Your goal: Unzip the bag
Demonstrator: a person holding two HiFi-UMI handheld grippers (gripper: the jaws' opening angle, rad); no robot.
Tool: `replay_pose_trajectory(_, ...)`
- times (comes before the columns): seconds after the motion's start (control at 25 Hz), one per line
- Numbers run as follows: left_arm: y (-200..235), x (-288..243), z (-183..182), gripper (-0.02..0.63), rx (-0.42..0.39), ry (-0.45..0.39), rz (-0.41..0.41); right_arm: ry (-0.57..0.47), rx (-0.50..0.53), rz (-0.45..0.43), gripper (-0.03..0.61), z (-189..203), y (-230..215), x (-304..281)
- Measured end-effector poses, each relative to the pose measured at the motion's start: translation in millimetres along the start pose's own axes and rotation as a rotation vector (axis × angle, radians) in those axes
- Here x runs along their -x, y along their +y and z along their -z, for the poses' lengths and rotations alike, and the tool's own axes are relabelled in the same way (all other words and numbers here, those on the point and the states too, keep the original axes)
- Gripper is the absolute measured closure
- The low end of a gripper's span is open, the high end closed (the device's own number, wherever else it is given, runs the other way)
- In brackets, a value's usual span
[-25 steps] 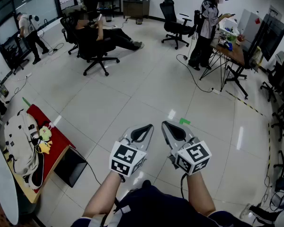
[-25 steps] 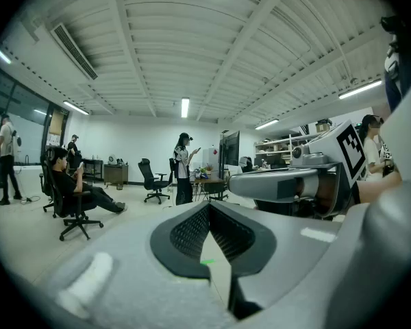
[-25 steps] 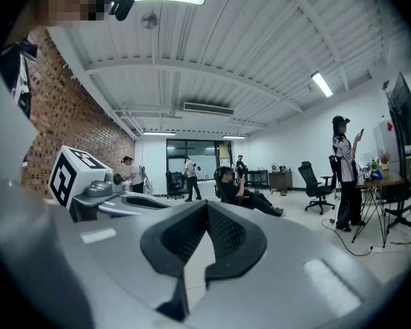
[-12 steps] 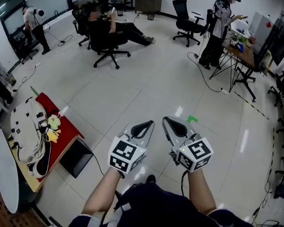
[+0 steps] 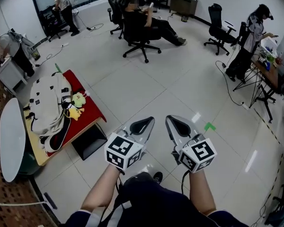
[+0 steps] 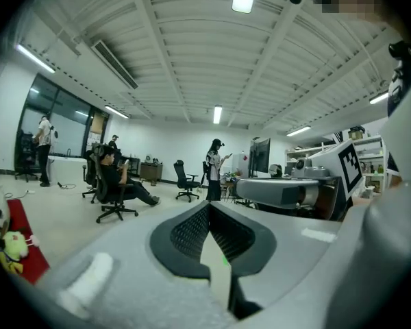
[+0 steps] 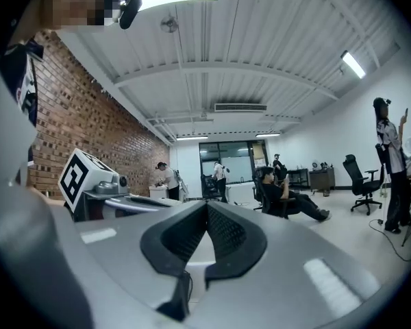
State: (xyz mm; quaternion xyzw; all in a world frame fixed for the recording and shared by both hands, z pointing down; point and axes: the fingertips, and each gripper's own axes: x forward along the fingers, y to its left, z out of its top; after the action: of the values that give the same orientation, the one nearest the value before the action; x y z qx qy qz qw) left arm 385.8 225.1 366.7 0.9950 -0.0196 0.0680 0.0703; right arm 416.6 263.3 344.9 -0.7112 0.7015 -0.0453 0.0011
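Swinging leftward, the head view now brings the bag (image 5: 46,102) up from the lower left corner to the middle left of the frame. The seated person (image 5: 142,25) slides from upper left to top centre. Both grippers hold their place low in the middle of the frame, over bare floor tiles (image 5: 146,86).

The left gripper (image 5: 150,121) has its jaws pressed together with nothing between them. The right gripper (image 5: 169,118) is the same: its own view shows only the room beyond the closed tips. The bag, pale with dark patches, lies flat on a red mat (image 5: 87,117) on a low table (image 5: 35,148), well apart from both grippers. Two plush toys (image 5: 77,100) lie touching its right side. Its zipper pull is too small to make out.

The task looks barely begun, and the approach seems to be the step in hand. Jaws that arrive closed can only shove the soft bag, so they need to spread first. The toys lie where a pull may be and could be pinched by mistake. Pulling the zipper with one gripper while the other does not pin the fabric would probably drag the bag across the mat, toward the table edge.
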Motion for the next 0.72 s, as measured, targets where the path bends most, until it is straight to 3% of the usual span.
replay_pose_trajectory(0.24,49,66,12,0.609,0.015,0.036,-0.128,-0.002,-0.014,-0.132,0.572,8,58,-49)
replay_pose_trajectory(0.52,92,138,13,0.609,0.028,0.028,-0.362,0.006,-0.017,-0.308,0.572,10,114,-77)
replay_pose_trajectory(0.72,117,176,20,0.609,0.033,0.037,-0.455,0.038,-0.010,-0.384,0.572,16,145,-99)
